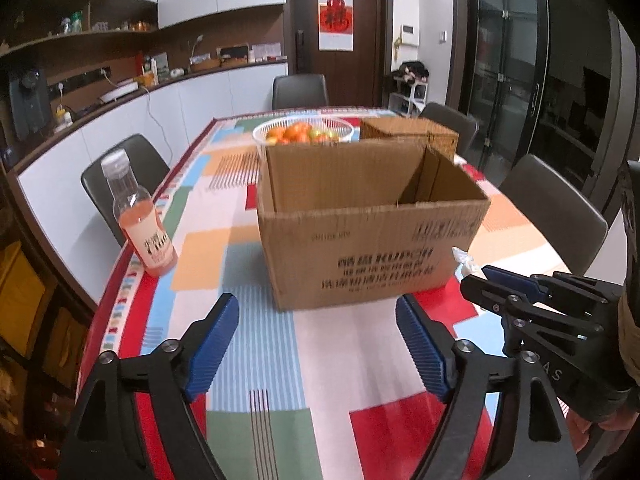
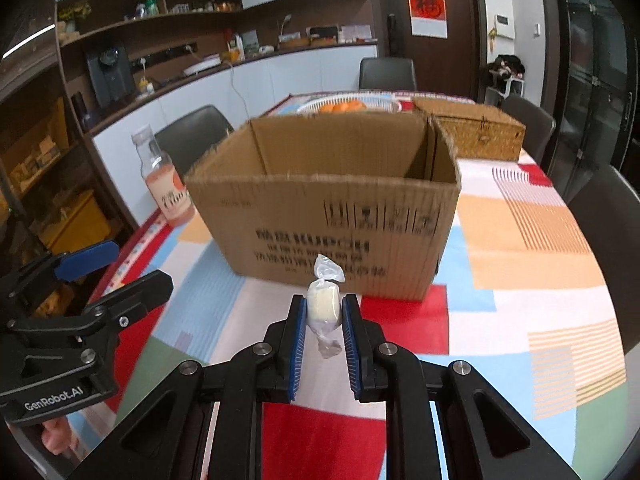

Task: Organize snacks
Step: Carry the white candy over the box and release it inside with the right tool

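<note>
One wrapped candy [image 2: 323,307] pinched between right gripper [image 2: 324,312] jaws, near cardboard box [image 2: 320,216]

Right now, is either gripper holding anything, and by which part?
The right gripper pinches a wrapped candy by its middle; the left gripper is open and empty.

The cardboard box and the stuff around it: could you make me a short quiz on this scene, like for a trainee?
1. True or false: the right tongs grip a wrapped candy.
2. Which stands left of the box? A) wicker case B) bottle C) fruit basket
3. Fill in: the left tongs are ____ and hold nothing.

Key
1. True.
2. B: the bottle stands left of it; the fruit basket and wicker case sit behind.
3. Open.
</note>
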